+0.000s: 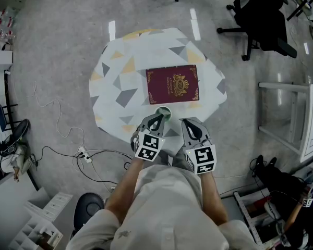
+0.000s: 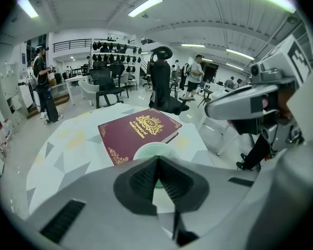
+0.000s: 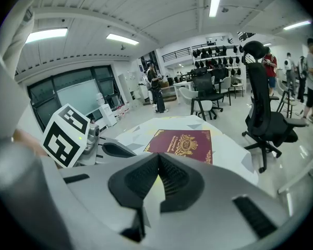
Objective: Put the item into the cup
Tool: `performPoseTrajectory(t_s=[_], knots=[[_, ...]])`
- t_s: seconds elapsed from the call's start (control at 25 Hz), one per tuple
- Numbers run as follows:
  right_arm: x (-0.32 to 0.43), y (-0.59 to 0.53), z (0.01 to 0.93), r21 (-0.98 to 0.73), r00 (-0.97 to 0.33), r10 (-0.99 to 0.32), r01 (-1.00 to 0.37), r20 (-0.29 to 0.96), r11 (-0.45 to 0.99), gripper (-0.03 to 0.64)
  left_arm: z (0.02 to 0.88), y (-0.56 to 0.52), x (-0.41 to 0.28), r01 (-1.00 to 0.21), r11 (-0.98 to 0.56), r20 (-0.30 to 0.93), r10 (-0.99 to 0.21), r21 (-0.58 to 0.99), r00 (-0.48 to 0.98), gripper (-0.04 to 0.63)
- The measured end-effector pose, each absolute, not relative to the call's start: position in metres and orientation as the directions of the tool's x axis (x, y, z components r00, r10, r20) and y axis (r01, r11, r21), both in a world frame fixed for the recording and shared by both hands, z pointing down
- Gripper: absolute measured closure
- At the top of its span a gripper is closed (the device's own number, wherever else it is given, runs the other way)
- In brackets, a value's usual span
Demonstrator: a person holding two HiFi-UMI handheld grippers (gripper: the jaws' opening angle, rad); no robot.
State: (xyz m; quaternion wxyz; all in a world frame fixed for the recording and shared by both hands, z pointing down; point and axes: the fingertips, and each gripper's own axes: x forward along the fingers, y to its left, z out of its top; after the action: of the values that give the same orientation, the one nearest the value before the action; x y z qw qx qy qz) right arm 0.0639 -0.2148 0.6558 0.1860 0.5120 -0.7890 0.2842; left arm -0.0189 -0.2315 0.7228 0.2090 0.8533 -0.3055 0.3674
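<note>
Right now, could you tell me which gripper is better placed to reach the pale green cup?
Left: the left gripper, jaws shut and empty, points straight at the cup just ahead; the right gripper, also shut, aims beside it toward the maroon book.

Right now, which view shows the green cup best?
The left gripper view: the cup shows its rim just beyond the left gripper, claw shut, in front of the book. The head view has it partly covered by that gripper. The right gripper view misses it.
</note>
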Motion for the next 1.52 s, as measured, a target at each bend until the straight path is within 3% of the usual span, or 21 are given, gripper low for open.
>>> performPoseTrajectory(t_s=[0.8,1.52], knots=[[0.069,-0.211,0.652,-0.254,-0.398,-0.713,-0.917,0.577,0.306,0.611,0.738,-0.234,-0.02,-0.669,-0.741,0.834,-0.338,0.05,0.437,0.575],[0.069,-0.207,0.643,-0.235,-0.409,-0.72,-0.913,0.561,0.335,0.611,0.712,-0.237,-0.018,-0.681,-0.732,0.791,-0.399,0.03,0.464,0.557]])
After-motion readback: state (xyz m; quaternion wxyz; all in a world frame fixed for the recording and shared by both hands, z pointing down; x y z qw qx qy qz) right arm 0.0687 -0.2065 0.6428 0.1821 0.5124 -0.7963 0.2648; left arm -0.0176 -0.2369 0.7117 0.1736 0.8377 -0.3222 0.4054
